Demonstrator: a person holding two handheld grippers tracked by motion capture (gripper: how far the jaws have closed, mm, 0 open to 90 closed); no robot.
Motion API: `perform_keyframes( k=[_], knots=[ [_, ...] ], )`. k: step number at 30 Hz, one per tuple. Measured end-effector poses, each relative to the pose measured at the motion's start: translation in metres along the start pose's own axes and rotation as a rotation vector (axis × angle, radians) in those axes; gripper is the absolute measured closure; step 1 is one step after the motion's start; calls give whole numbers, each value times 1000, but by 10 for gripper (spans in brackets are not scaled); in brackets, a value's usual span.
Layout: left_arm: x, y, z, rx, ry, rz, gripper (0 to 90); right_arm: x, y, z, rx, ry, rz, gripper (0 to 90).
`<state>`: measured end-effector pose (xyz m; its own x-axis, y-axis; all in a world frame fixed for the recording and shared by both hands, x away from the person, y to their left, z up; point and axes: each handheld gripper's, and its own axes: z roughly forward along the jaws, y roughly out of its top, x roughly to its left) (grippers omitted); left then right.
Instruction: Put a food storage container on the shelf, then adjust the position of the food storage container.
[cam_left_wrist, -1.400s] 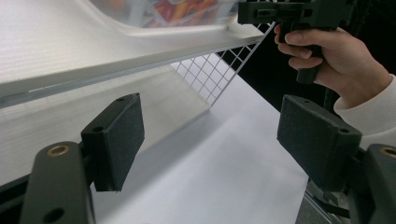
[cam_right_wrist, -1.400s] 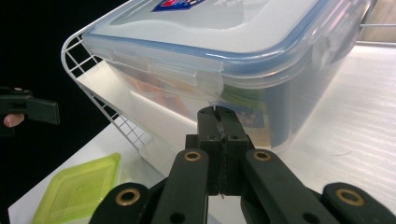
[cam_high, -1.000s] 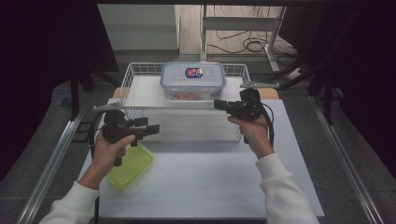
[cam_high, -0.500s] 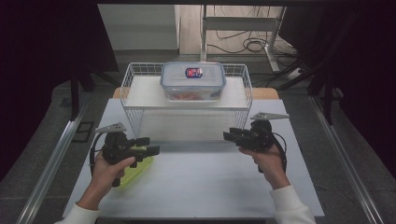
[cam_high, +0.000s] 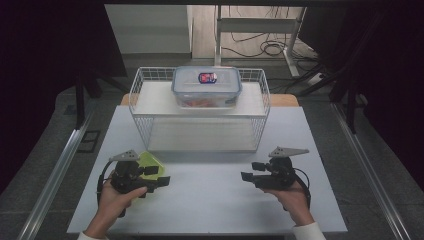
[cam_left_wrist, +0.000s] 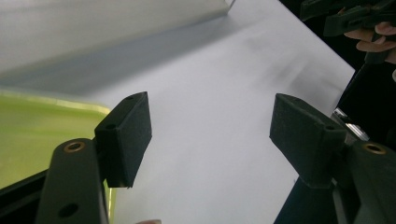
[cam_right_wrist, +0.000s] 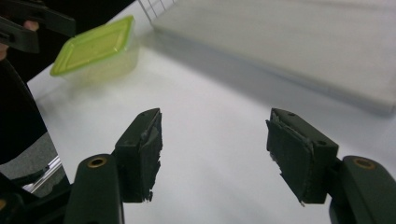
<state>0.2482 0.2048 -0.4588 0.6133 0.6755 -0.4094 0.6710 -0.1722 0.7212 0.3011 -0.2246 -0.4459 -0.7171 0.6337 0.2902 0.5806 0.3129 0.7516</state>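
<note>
My left gripper (cam_high: 164, 181) sits low at the table's front left, open, with nothing between its jaws (cam_left_wrist: 212, 135). A small container with a yellow-green lid (cam_high: 148, 162) lies right behind it; its lid (cam_left_wrist: 42, 135) shows at the left of the left gripper view. My right gripper (cam_high: 246, 176) rests at the front right, open and empty (cam_right_wrist: 215, 149), pointing left. In the right gripper view the green-lidded container (cam_right_wrist: 95, 46) lies far off on the white table. A clear lidded box (cam_high: 206, 86) with a red and blue label stands on the upper shelf of a white wire rack (cam_high: 200, 112).
The white tabletop (cam_high: 210, 200) stretches between the two grippers. The wire rack's lower shelf (cam_high: 200, 135) is bare. Metal rails (cam_high: 55, 175) run along both sides of the table. Cables lie on the floor at the back (cam_high: 260, 47).
Both grippers have pulled back from the rack toward the table's front edge and lowered. The left one now partly covers the green-lidded container.
</note>
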Motion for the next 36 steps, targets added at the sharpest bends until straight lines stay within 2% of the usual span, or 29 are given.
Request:
perform_keyframes(
  k=[5,7,10,13,26,32,36],
  knots=[
    [-4,-14,-5,-3,23,5,284,-2,-23,5,58,-4,18,348],
    [-4,-17,-4,20,30,14,283,-3,-25,6,62,-4,22,348],
    [-5,-22,-4,17,49,13,292,-4,-28,7,70,-2,31,348],
    [-4,-24,-7,21,79,25,299,-3,-28,5,61,2,25,348],
    [4,-25,-17,-12,100,2,287,-8,-31,-4,39,-18,38,340],
    [8,-26,-20,-17,124,-12,288,-11,-33,-3,48,-19,36,338],
    [9,-26,-24,-25,156,-13,297,-13,-34,-6,40,-27,46,338]
  ],
)
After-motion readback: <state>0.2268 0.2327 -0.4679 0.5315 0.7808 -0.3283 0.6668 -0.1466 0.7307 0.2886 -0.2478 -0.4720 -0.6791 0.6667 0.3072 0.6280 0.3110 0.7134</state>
